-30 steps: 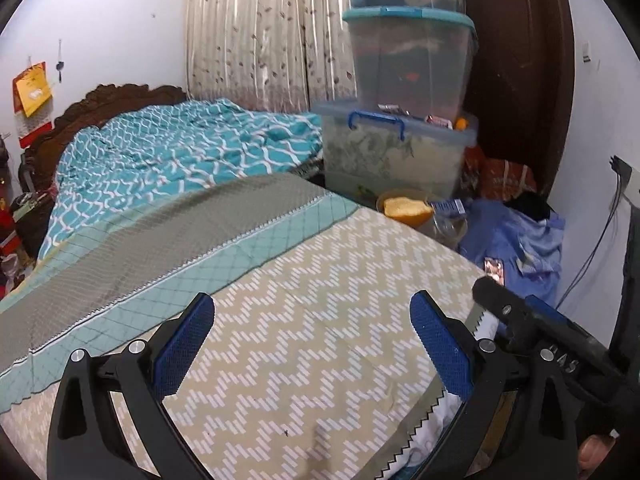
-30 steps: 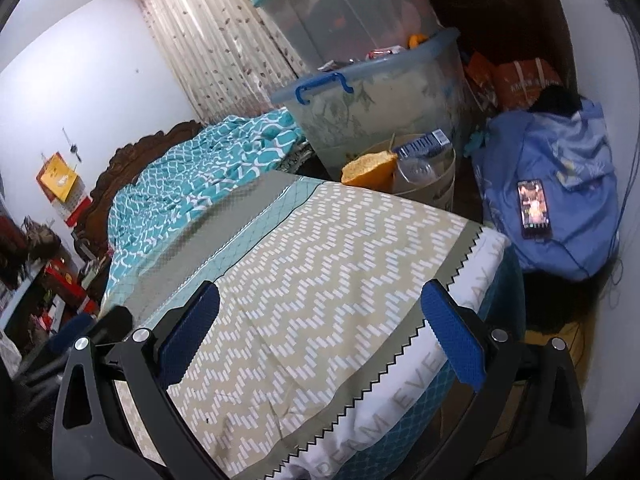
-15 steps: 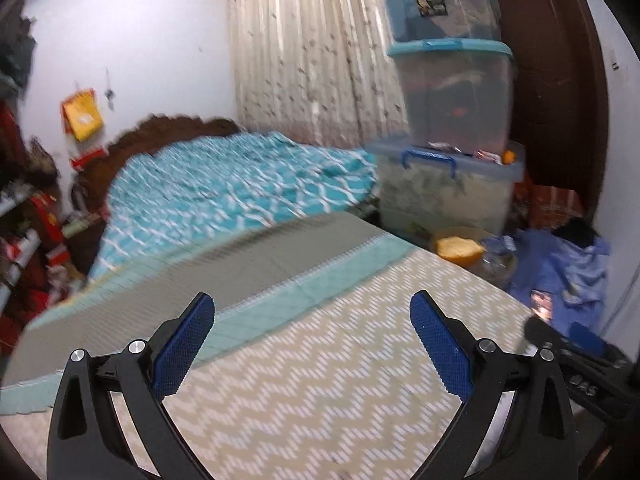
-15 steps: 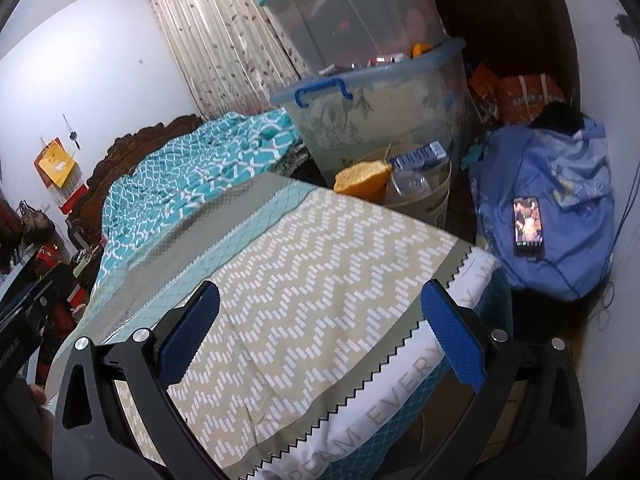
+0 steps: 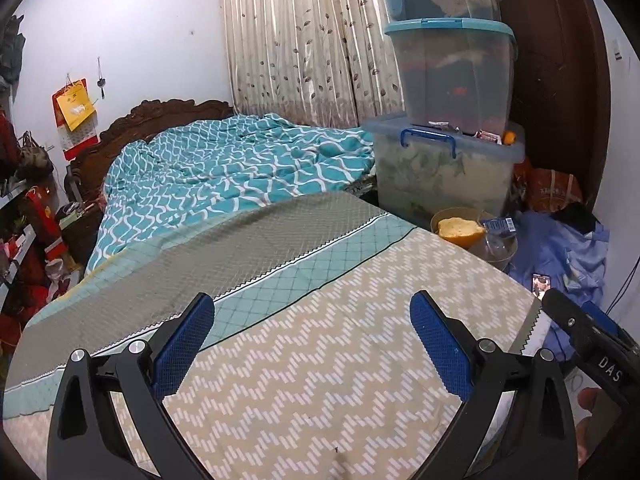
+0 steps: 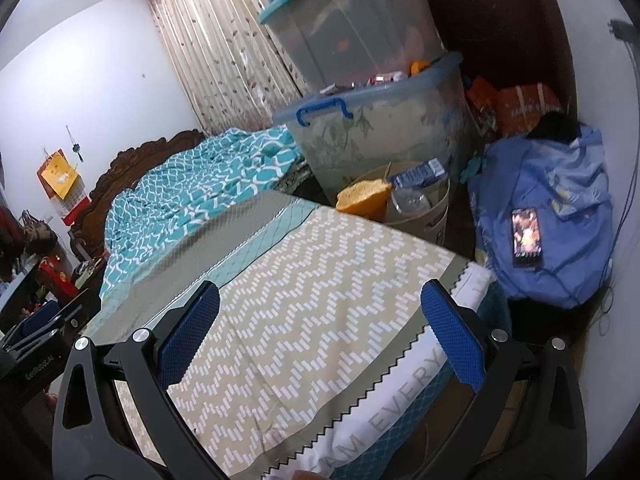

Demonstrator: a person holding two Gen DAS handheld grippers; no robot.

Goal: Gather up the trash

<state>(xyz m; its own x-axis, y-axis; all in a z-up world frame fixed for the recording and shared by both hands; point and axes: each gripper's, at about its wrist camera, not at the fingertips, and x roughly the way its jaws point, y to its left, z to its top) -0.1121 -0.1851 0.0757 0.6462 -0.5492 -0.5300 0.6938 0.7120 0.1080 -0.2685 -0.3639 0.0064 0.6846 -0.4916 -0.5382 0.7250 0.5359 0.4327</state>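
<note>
A tan bin (image 5: 498,254) (image 6: 430,216) stands past the bed's far corner. It holds an orange sponge-like piece (image 5: 458,230) (image 6: 364,198), a blue carton (image 5: 498,225) (image 6: 420,172) and clear plastic (image 6: 412,202). My left gripper (image 5: 312,344) is open and empty over the zigzag bedspread (image 5: 320,380). My right gripper (image 6: 320,340) is open and empty over the same bedspread (image 6: 320,300), near its right edge. It also shows at the right edge of the left wrist view (image 5: 588,336).
Stacked clear storage boxes (image 5: 448,120) (image 6: 380,100) stand behind the bin. A blue bag (image 6: 552,216) with a phone (image 6: 526,236) on it lies right of the bed. A teal quilt (image 5: 224,176) covers the bed's far half. Cluttered shelves (image 5: 28,220) stand at left.
The left gripper swung left and up and then came back a little, so the bin and boxes shifted in its view. The right gripper moved slightly closer to the bin. Both stayed open.
</note>
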